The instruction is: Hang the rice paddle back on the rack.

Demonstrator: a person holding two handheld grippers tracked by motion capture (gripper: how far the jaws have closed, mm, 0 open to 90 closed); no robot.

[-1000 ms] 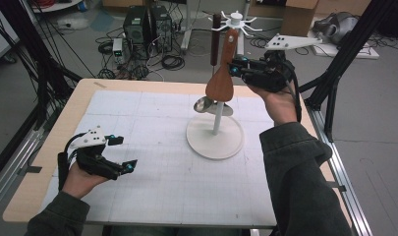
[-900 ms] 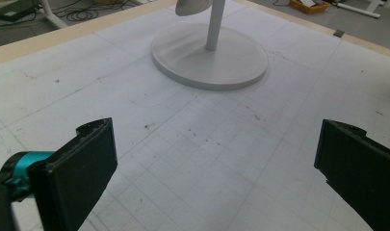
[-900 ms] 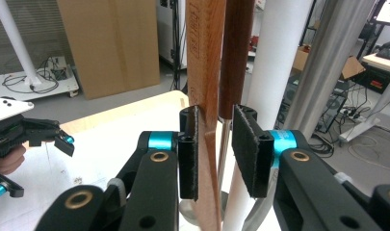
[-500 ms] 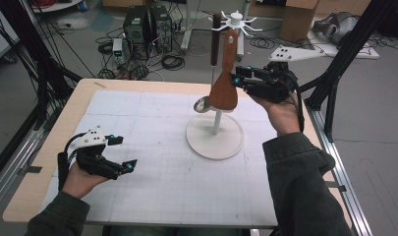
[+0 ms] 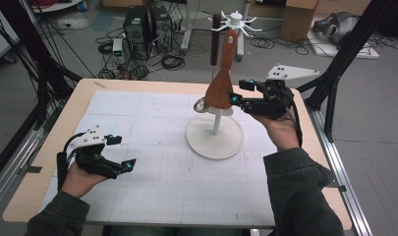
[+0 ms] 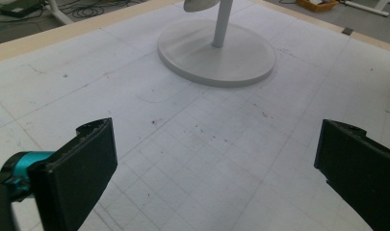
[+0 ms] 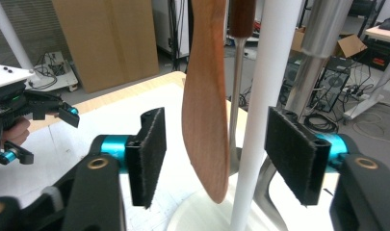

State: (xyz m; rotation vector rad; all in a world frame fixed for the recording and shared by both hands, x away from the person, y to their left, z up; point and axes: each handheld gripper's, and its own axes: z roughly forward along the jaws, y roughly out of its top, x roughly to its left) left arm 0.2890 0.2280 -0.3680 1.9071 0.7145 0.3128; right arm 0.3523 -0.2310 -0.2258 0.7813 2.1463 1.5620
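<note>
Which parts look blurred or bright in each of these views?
High view: soft overall, even light, faint shadows under the stand base. Left gripper view: jaws blurred, mat sharper. Right gripper view: wooden spatula and white pole soft, pole very bright.

Pale wooden surface [image 5: 37,169] under a white gridded mat [image 5: 152,147]. Beyond it, black computer towers [image 5: 146,24], tangled cables [image 5: 169,61] on grey floor, brown cardboard box [image 5: 298,19].
</note>
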